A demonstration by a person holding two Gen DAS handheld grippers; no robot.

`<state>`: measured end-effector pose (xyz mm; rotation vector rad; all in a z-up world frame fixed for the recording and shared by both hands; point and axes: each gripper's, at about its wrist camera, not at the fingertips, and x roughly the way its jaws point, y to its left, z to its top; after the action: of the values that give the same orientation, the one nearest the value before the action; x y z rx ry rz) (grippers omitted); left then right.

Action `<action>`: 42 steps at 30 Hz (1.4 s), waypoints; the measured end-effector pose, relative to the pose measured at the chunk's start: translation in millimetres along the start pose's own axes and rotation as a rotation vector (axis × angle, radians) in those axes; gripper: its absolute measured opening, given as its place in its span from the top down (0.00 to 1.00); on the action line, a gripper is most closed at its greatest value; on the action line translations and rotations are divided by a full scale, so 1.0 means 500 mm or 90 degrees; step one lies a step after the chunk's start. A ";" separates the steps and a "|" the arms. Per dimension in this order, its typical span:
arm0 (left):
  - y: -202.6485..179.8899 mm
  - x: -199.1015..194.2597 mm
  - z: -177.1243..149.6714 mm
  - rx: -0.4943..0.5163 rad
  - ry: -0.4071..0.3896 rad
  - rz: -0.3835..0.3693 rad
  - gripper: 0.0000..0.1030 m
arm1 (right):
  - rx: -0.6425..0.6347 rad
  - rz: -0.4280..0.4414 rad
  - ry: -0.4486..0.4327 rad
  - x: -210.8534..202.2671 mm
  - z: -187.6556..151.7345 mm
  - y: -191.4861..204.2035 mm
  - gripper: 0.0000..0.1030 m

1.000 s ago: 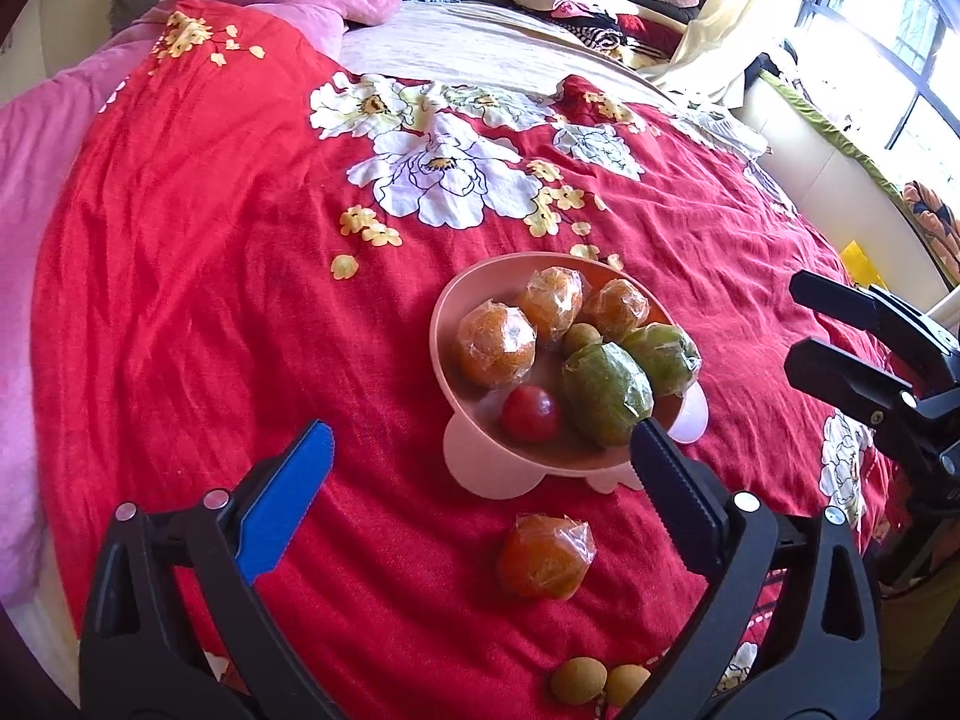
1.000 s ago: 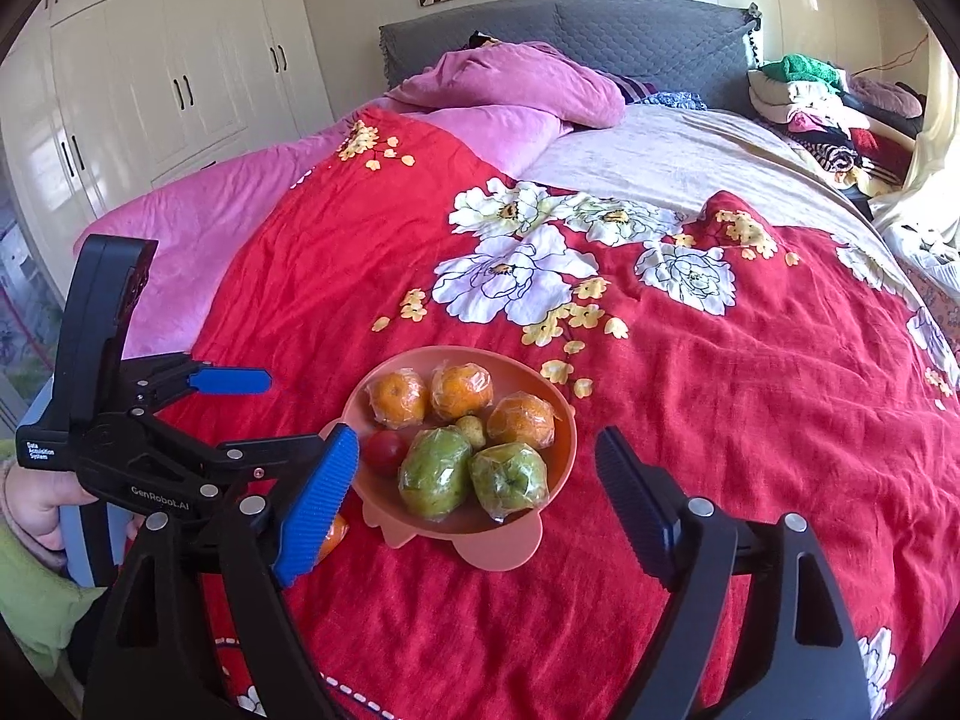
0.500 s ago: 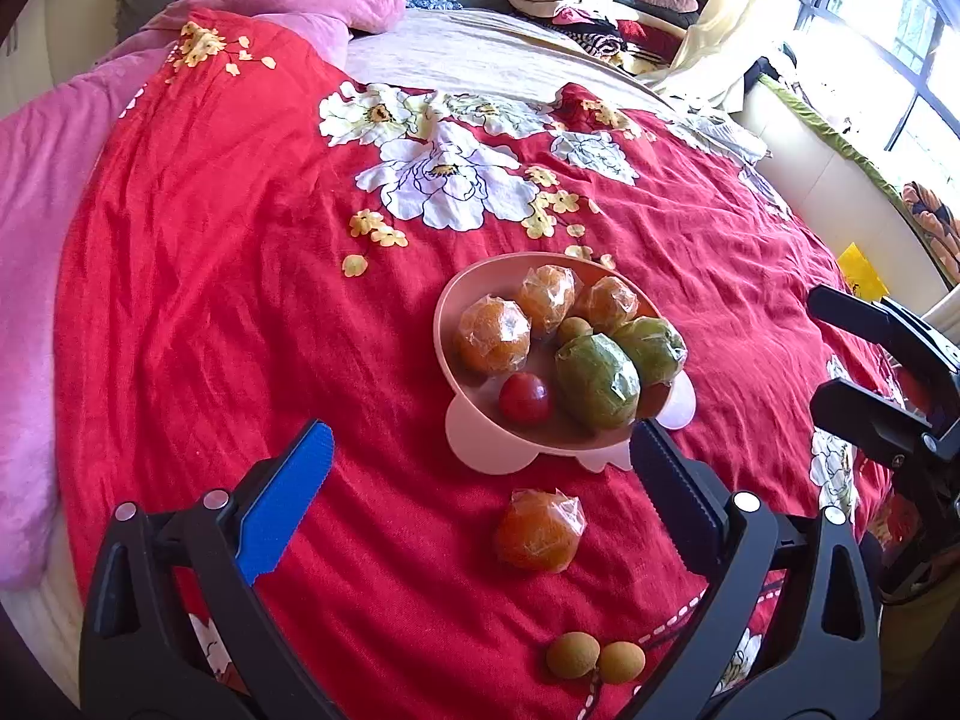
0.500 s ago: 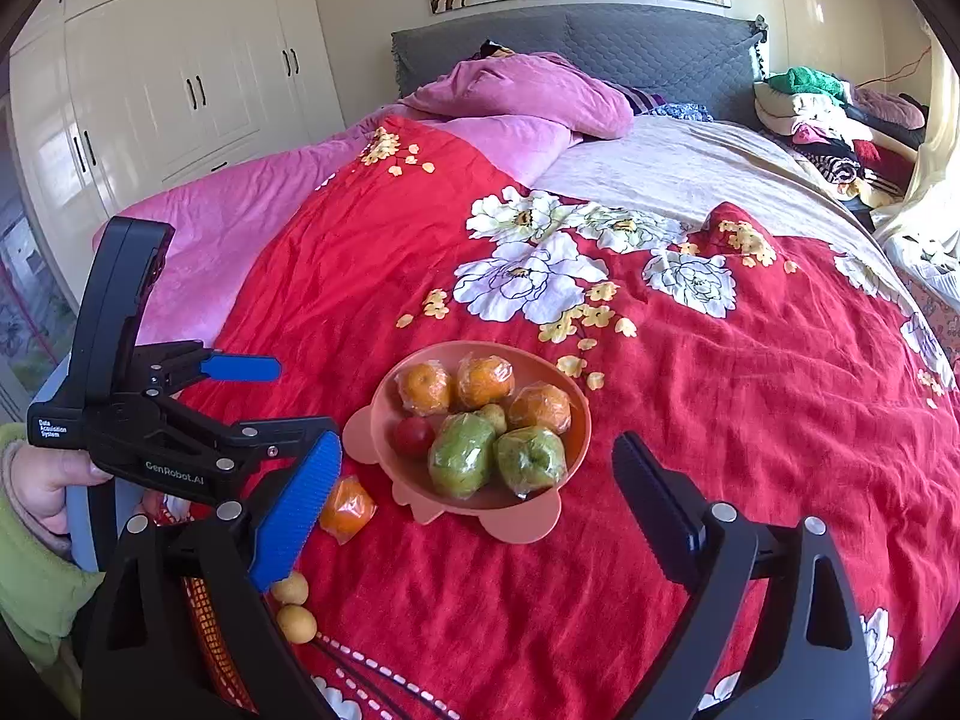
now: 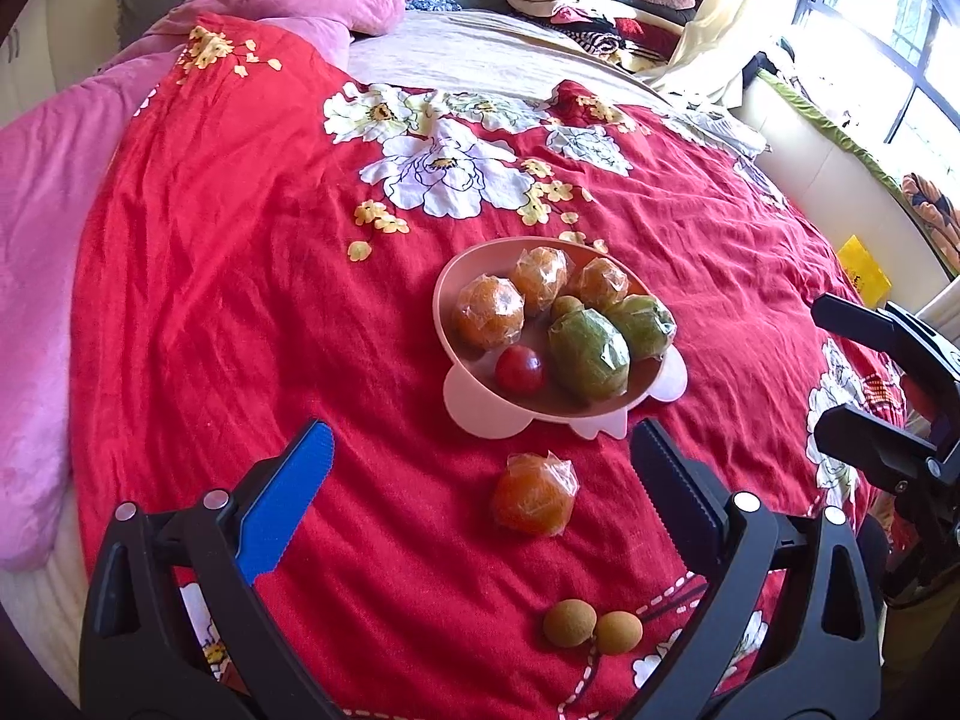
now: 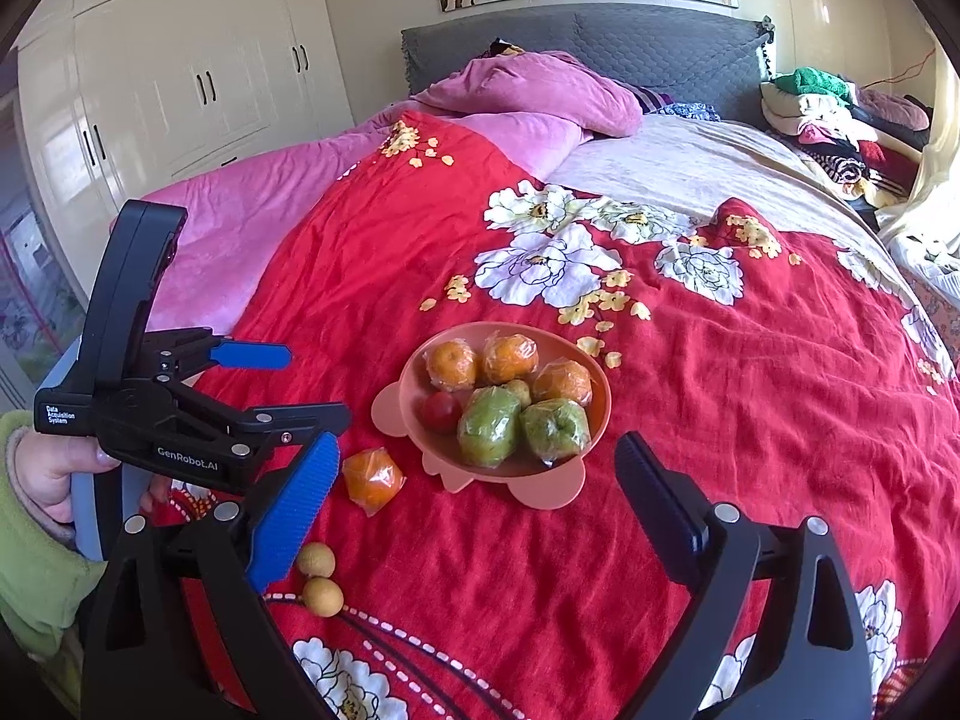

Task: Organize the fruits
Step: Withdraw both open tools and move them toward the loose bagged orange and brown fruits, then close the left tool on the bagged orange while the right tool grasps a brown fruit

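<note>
Fruits sit mostly in a pink bowl point(image 5: 447, 324) on the red flowered bedspread point(image 5: 240, 276), approx mid-bed. In the bowl we count three plastic-wrapped oranges point(image 5: 487, 312), two wrapped green fruits point(image 5: 589, 354), a small red fruit point(image 5: 519, 368) and one small tan fruit point(image 5: 566, 305) tucked between the oranges & greens.

Outside the bowl: a fourth wrapped orange point(image 5: 534, 501) lies on the bedspread just in front of the bowl, apart from it. Two small tan round fruits point(image 5: 591, 631) lie touching each other nearer to us, by the dashed white stitching.

Left tongs point(image 5: 480, 480) are spread wide, gripping nothing; in the left wrist view the loose orange lies between the two fingers' lines, w/ no contact. Right tongs point(image 6: 471, 474) are likewise spread wide & bare, hovering in front of the bowl. In the right wrist view we see the left tool off to the left side, a hand point(image 6: 54, 468) in a green sleeve wrapped round its grip, its fingers parted.

Bkgd: pink quilt point(image 6: 240, 222), grey headboard point(image 6: 660, 54), white wardrobe point(image 6: 180, 72), heap of folded clothes point(image 6: 828, 114) at the far right of the bed.
</note>
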<state>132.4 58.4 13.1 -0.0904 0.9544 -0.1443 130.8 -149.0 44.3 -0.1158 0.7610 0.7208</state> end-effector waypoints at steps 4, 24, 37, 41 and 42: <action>-0.004 -0.007 -0.010 0.005 0.001 0.001 0.10 | -0.004 0.002 0.008 -0.005 -0.017 0.012 0.10; -0.024 -0.007 -0.059 0.015 0.025 0.000 0.10 | -0.026 0.042 0.080 0.025 -0.117 0.091 0.10; -0.015 -0.013 -0.083 0.003 0.033 -0.015 0.10 | -0.068 0.069 0.118 0.062 -0.151 0.150 0.12; -0.014 -0.009 -0.088 0.004 0.037 -0.023 0.11 | -0.078 0.073 0.135 0.081 -0.162 0.164 0.27; -0.014 -0.006 -0.088 0.005 0.036 -0.027 0.15 | -0.081 0.075 0.140 0.087 -0.165 0.168 0.31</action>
<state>94.0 51.4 -8.8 -0.1000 1.0092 -0.1914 50.7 -89.7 -31.8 -0.2706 0.9371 0.8785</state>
